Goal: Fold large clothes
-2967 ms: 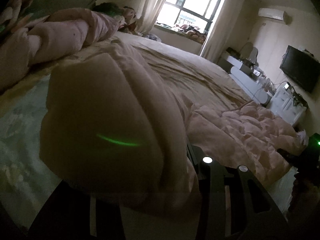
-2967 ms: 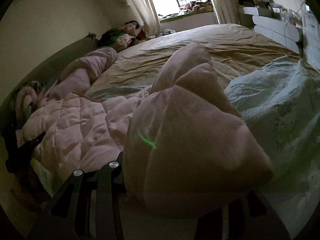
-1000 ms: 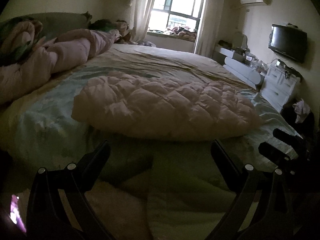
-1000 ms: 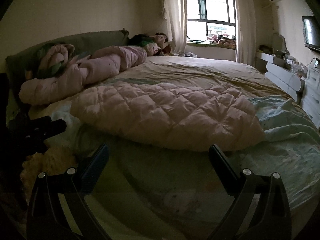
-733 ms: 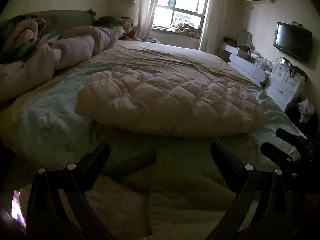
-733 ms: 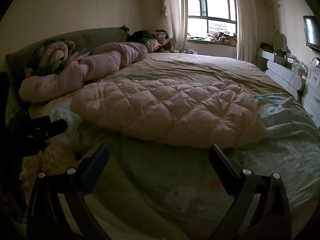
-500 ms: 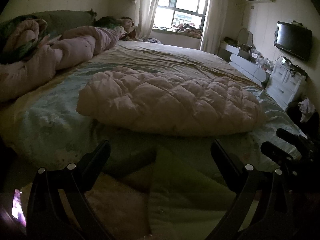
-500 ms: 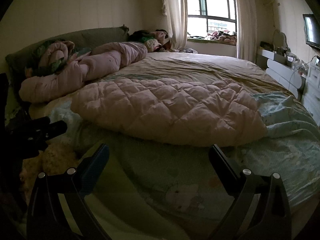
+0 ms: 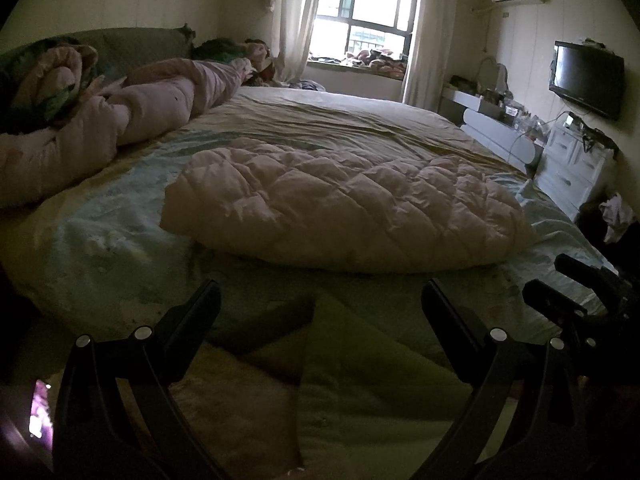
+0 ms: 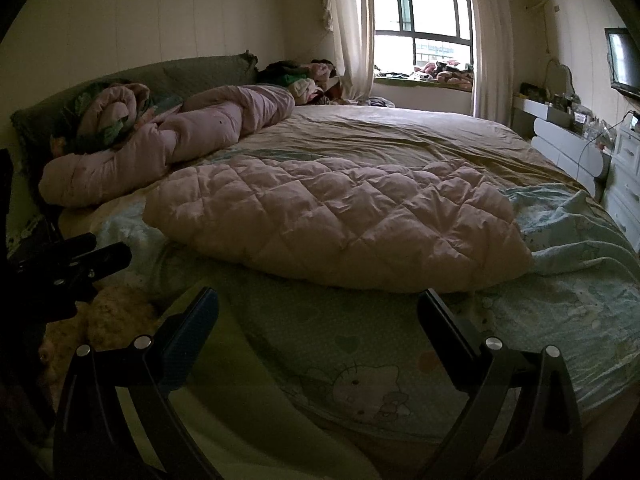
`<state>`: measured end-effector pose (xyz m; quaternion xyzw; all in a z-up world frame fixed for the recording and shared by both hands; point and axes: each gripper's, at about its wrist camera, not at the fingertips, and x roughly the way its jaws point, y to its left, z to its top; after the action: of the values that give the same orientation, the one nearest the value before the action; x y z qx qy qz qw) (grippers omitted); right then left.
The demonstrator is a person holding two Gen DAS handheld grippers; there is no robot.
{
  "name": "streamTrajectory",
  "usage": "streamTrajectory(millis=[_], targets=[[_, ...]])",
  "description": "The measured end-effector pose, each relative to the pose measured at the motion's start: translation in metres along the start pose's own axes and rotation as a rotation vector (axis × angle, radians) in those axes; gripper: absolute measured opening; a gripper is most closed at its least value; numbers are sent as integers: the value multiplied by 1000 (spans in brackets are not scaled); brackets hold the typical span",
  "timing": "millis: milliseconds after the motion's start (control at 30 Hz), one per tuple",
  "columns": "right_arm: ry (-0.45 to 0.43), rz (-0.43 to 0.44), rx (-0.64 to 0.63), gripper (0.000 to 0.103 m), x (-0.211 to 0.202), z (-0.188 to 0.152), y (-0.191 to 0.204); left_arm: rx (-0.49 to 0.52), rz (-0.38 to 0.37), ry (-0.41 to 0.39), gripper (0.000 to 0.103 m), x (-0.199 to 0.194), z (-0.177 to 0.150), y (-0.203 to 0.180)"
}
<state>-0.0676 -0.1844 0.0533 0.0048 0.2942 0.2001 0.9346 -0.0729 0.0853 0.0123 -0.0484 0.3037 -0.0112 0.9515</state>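
Note:
A pale pink quilted garment (image 9: 340,204) (image 10: 332,220) lies folded flat on the bed, spread sideways across the light blue printed sheet (image 9: 120,240) (image 10: 360,360). My left gripper (image 9: 320,300) is open, held back from the bed's near edge with nothing between its fingers. My right gripper (image 10: 318,308) is open too, equally short of the garment and holding nothing. Each gripper shows in the other's view: the right gripper (image 9: 580,292) at the right side, the left gripper (image 10: 68,264) at the left side.
A rolled pink quilt (image 10: 172,140) and a bundled floral blanket (image 9: 48,80) lie along the green headboard (image 10: 180,76). More clothes are heaped by the window (image 10: 420,32). White drawers (image 9: 576,172) and a wall TV (image 9: 586,78) stand on the right.
Three seconds ago both grippers were shut on the pink garment, lifting it. Since then they have let go and drawn back; over the last second the views have barely shifted.

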Motion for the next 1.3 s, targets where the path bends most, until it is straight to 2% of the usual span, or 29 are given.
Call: streamTrajectory(millis=[1300], targets=[[-3,0,-8,99,-3,0,2,1,27,-3,94,-7,1,-1]])
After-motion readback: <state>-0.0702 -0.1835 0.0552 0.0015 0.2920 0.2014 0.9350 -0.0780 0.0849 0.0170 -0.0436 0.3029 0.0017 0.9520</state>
